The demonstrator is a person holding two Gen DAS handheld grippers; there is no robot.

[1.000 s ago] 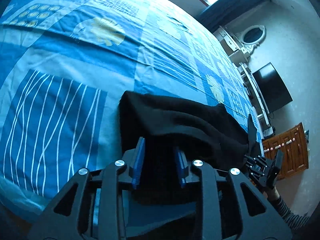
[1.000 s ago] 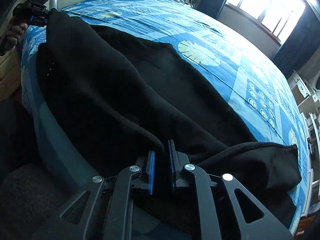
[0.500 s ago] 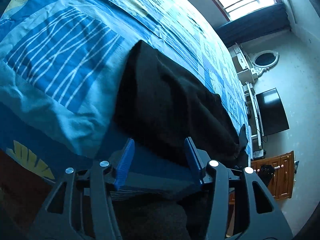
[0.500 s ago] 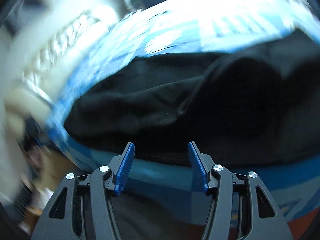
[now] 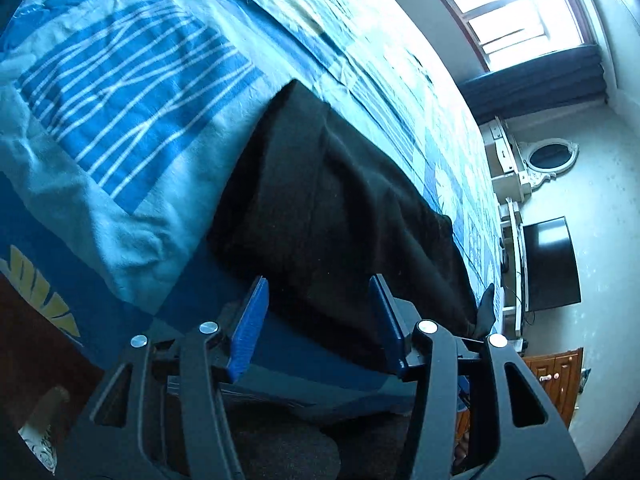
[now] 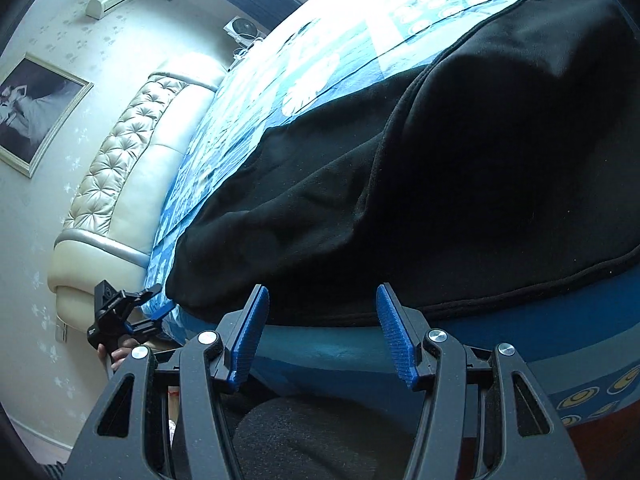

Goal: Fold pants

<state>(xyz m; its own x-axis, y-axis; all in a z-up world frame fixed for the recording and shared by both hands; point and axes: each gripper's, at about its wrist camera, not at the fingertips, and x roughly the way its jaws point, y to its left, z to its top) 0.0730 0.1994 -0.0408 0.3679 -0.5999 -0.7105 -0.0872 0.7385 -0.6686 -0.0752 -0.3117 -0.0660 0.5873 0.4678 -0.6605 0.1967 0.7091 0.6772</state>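
Observation:
The black pants (image 5: 344, 216) lie folded lengthwise along the near edge of the bed, and they also fill the right wrist view (image 6: 460, 168). My left gripper (image 5: 316, 320) is open and empty, just below the bed edge, with the pants' near hem between its blue pads but untouched. My right gripper (image 6: 322, 328) is open and empty, just short of the pants' hem at the bed edge. The left gripper also shows in the right wrist view (image 6: 120, 312), held in a hand at the far end of the pants.
A blue patterned bedspread (image 5: 132, 92) covers the bed. A padded cream headboard (image 6: 132, 160) stands at the far left. A television (image 5: 550, 264), a white dresser (image 5: 508, 168) and a wooden cabinet (image 5: 560, 380) stand past the foot of the bed.
Both grippers have let go of the pants and opened. They have pulled back to below the bed edge, and the pants now lie flat on the bed.

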